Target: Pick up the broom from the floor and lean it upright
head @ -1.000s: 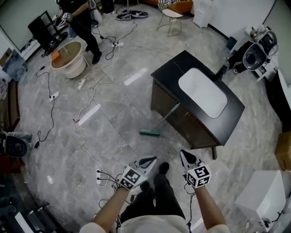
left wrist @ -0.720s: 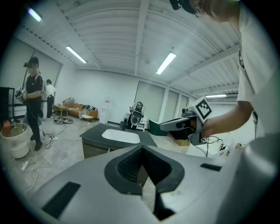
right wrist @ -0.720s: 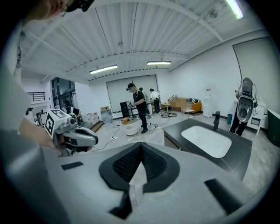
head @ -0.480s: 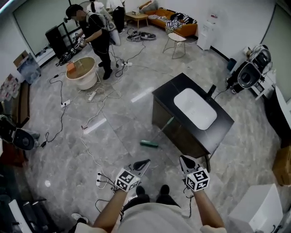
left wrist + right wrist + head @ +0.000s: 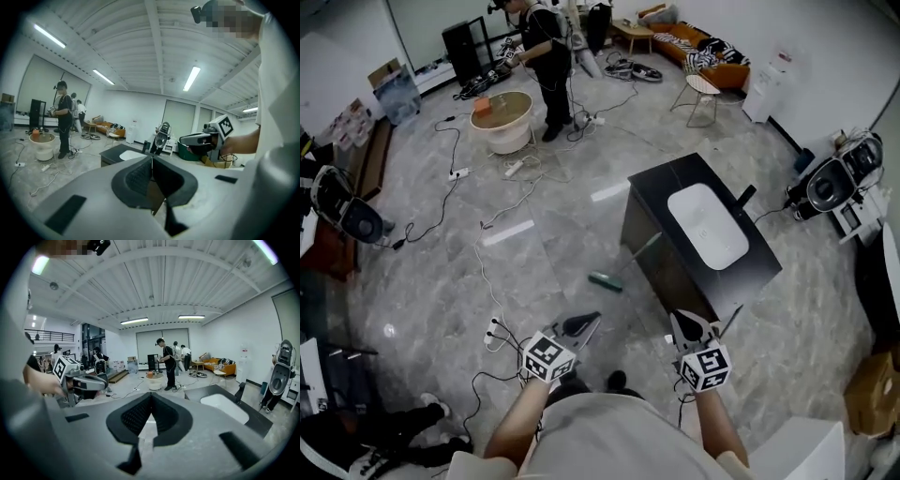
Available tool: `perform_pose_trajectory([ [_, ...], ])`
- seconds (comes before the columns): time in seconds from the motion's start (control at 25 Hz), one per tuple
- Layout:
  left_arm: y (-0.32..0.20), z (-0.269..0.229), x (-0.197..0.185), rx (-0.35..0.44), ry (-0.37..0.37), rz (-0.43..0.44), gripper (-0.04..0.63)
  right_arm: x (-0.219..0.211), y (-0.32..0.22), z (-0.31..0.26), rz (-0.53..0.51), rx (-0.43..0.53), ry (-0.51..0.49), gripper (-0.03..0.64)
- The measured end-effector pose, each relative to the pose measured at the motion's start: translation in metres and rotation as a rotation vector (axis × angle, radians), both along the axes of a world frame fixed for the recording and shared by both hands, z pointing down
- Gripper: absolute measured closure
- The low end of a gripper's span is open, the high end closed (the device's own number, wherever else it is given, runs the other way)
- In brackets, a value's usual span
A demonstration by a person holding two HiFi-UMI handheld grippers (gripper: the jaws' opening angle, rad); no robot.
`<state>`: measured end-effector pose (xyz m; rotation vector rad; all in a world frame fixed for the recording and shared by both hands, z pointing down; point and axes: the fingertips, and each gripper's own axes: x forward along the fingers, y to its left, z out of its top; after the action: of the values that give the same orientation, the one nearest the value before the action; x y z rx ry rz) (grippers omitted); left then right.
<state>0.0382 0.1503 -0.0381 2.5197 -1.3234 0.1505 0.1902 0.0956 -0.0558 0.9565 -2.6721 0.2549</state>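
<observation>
Broom (image 5: 607, 281) lies beyond my grippers, brush end near-left, handle slanting far-right against the cabinet (image 5: 661, 183). My left gripper (image 5: 583, 325) is nearer it than my right gripper (image 5: 684, 326); both are clenched, empty.

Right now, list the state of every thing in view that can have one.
broom: head on the floor, handle tilted against the side of the cabinet
left gripper: shut, empty
right gripper: shut, empty
sink: basin bare
chair: upright, unoccupied
</observation>
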Motion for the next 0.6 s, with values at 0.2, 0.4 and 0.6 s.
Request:
perform_pose_trajectory([
  [0.2,0.024,-0.008,-0.002,-0.001,0.008,-0.058,0.586,0.007,0.021,-0.003,-0.069,0.007,-0.003,0.617],
  [0.4,0.039,-0.013,-0.007,0.001,0.001,-0.059,0.586,0.006,0.033,-0.012,-0.077,0.014,-0.04,0.617],
  [0.6,0.046,-0.016,-0.007,0.01,-0.016,-0.011,0.586,0.004,0.041,-0.023,-0.039,0.03,-0.07,0.618],
])
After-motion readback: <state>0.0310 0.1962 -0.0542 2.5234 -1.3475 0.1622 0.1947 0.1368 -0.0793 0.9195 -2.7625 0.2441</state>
